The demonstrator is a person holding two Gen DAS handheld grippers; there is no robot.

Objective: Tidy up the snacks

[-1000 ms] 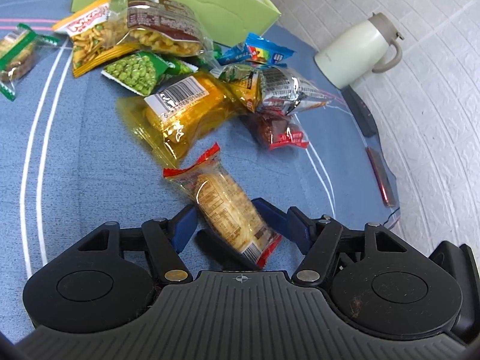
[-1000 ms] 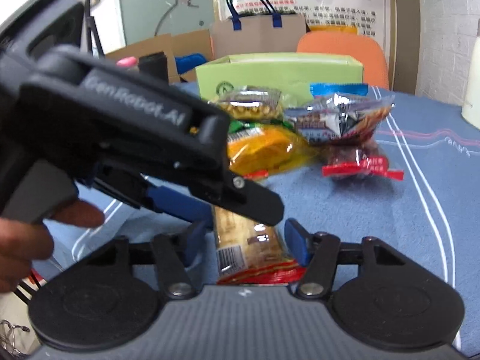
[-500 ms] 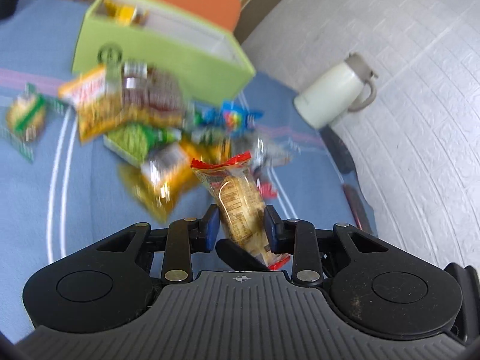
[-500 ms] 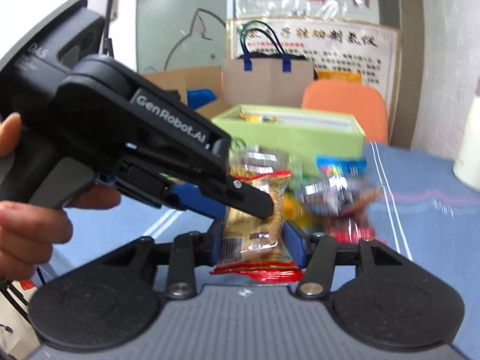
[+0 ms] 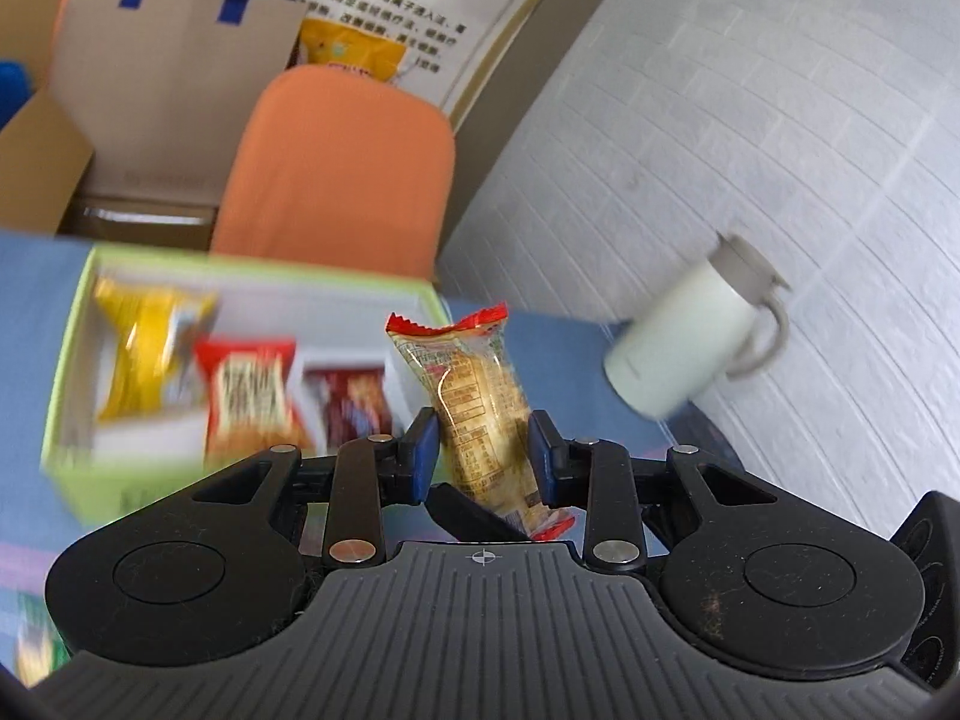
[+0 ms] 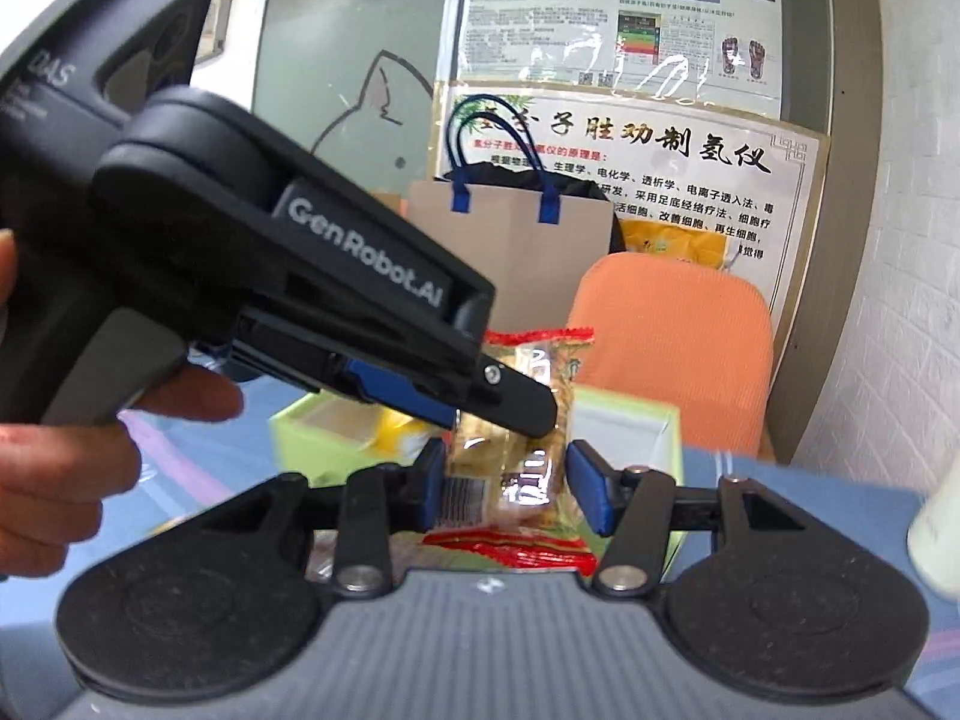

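The biscuit packet (image 5: 486,414) stands almost upright between the blue pads of the left gripper (image 5: 483,455), which is closed tight on it at its lower half. The red crimped top of the packet leans a little to the left in the left wrist view, and its red bottom seam hangs below the pads. The same packet (image 6: 510,468) is also between the pads of the right gripper (image 6: 507,489). The left pad touches the side with the barcode; at the right pad I cannot tell if there is contact, so the right gripper stands narrow around the packet.

The packet is in the air, in front of the green box (image 5: 66,360), which lies open on the blue counter (image 5: 552,354). Inside the box are a yellow packet (image 5: 144,354), a red packet (image 5: 252,402) and a dark red packet (image 5: 354,402), and the held packet covers part of the box's right end.

To the right, well apart, a white jug (image 5: 690,342) stands near the counter edge by the brick wall (image 5: 750,138). Behind the box is an orange chair back (image 5: 342,162). In the right wrist view, the person's hand (image 6: 66,468) holds the left gripper's handle at the left.
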